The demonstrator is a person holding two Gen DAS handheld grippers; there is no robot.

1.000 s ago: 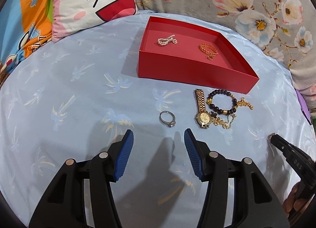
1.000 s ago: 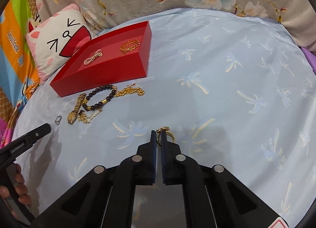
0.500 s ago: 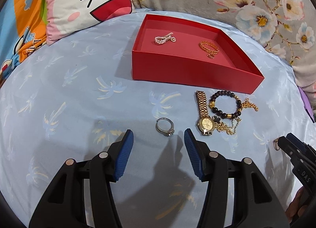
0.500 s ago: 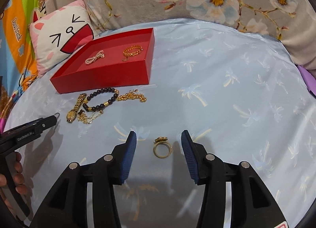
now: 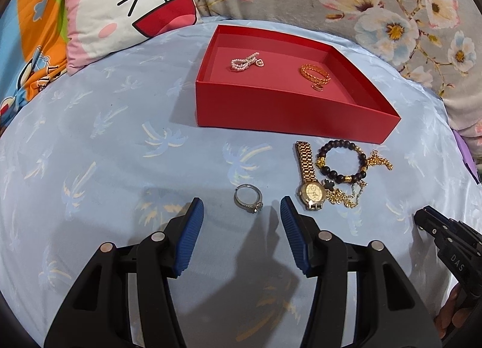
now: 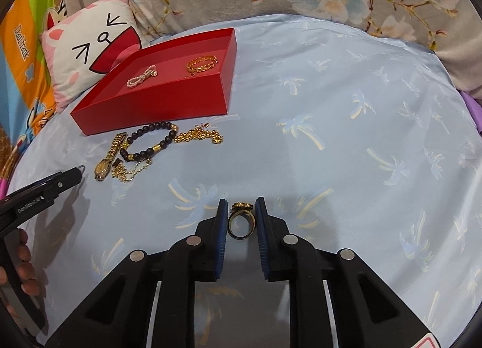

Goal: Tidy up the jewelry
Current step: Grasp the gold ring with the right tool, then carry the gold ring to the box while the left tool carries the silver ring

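Observation:
A red box (image 5: 271, 113) (image 6: 168, 104) holds a pearl bracelet (image 5: 245, 60) and a gold bangle (image 5: 314, 74). In front of it lie a gold watch (image 5: 310, 181), a dark bead bracelet (image 5: 342, 161) and gold chains (image 5: 346, 197). A silver ring (image 5: 248, 202) lies on the blue sheet just ahead of my open left gripper (image 5: 241, 215). My right gripper (image 6: 241, 215) has its jaws close on both sides of a gold ring (image 6: 241, 223) that lies on the sheet; a thin gap shows on each side.
A cat-face pillow (image 5: 129, 7) and a floral blanket (image 5: 361, 1) border the far side of the bed. The right gripper's tip (image 5: 446, 236) shows at the right edge of the left wrist view, near the chains.
The right gripper opened, then moved forward and narrowed around the gold ring. The left gripper advanced toward the silver ring and stayed open.

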